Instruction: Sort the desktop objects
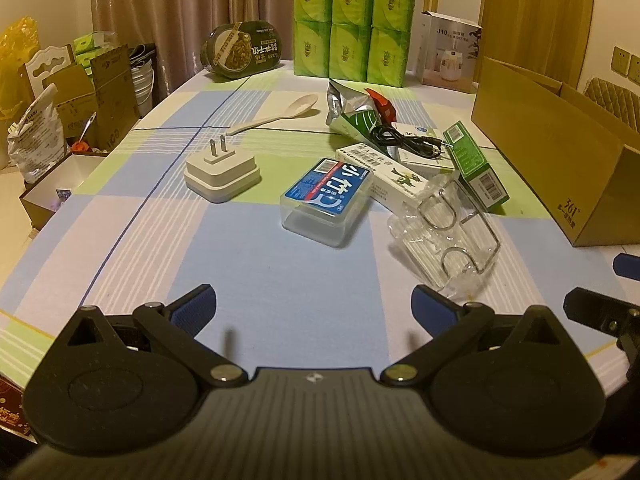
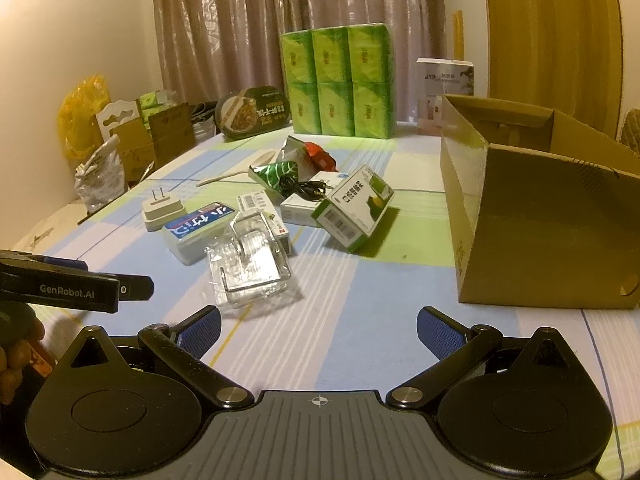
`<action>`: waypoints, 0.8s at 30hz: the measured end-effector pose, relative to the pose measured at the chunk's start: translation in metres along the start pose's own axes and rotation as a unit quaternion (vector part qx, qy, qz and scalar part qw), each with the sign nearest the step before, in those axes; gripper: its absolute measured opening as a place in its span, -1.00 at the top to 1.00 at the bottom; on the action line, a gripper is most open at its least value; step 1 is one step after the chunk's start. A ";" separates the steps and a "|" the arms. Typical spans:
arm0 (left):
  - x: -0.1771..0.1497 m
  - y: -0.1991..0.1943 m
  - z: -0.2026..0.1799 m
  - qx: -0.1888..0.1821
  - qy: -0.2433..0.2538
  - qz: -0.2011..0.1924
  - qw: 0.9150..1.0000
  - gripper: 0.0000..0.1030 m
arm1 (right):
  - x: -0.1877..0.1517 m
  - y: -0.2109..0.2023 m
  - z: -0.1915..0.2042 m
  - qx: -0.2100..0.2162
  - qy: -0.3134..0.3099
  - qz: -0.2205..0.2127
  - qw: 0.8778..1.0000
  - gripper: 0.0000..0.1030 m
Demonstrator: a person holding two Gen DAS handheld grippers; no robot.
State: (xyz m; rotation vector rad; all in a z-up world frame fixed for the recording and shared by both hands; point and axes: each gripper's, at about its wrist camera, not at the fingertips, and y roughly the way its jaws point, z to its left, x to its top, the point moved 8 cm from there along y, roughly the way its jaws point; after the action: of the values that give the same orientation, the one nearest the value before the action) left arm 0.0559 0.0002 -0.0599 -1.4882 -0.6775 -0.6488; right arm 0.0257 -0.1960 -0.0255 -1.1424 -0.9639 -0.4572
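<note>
Both grippers hover over the checked blue, green and white cloth-covered surface [image 1: 248,264], and nothing is held. The left gripper [image 1: 314,304] fills the bottom of its own view with its blue-padded fingers [image 1: 196,304] spread wide and only bare cloth between them. The right gripper [image 2: 319,330] is likewise spread apart at the bottom of its view, empty.

In the middle of the left wrist view lies the clutter: a white square plug adapter [image 1: 222,172] with prongs up at centre left, a clear plastic box with a blue label [image 1: 326,200] just right of it, and a crinkled clear packet with bent wire hooks [image 1: 448,236] lower right, nearest the fingers. Behind them lie white and green cartons [image 1: 474,164], a coiled black cable [image 1: 404,140] on top of one, a foil pouch [image 1: 352,110] and a pale plastic spoon [image 1: 276,114].

The open brown cardboard box [image 2: 532,216] stands at the right of the right wrist view, well apart from the pile.
</note>
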 end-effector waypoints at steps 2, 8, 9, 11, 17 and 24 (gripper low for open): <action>0.000 0.000 0.001 0.001 -0.002 0.001 1.000 -0.98 | 0.000 0.000 0.000 0.000 0.000 0.001 1.000 -0.97; -0.001 0.001 0.000 0.000 0.000 0.003 1.000 -0.98 | -0.001 0.000 0.000 0.001 0.001 0.002 1.000 -0.97; -0.001 0.001 0.000 0.000 0.000 0.003 1.000 -0.98 | -0.001 0.000 0.000 0.001 0.001 0.002 1.000 -0.97; -0.002 0.001 0.000 0.000 0.001 0.004 1.000 -0.98 | -0.001 0.000 0.000 0.001 0.001 0.002 1.000 -0.97; -0.002 0.001 0.000 0.000 0.001 0.004 1.000 -0.98 | -0.001 0.000 0.000 0.000 0.002 0.002 1.000 -0.97; -0.002 0.000 0.000 -0.001 0.001 0.003 1.000 -0.98 | -0.001 0.001 -0.001 0.001 0.002 0.002 1.000 -0.97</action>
State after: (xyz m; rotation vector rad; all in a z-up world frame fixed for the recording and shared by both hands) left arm 0.0547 -0.0001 -0.0619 -1.4899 -0.6715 -0.6465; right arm 0.0258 -0.1964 -0.0267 -1.1418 -0.9582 -0.4550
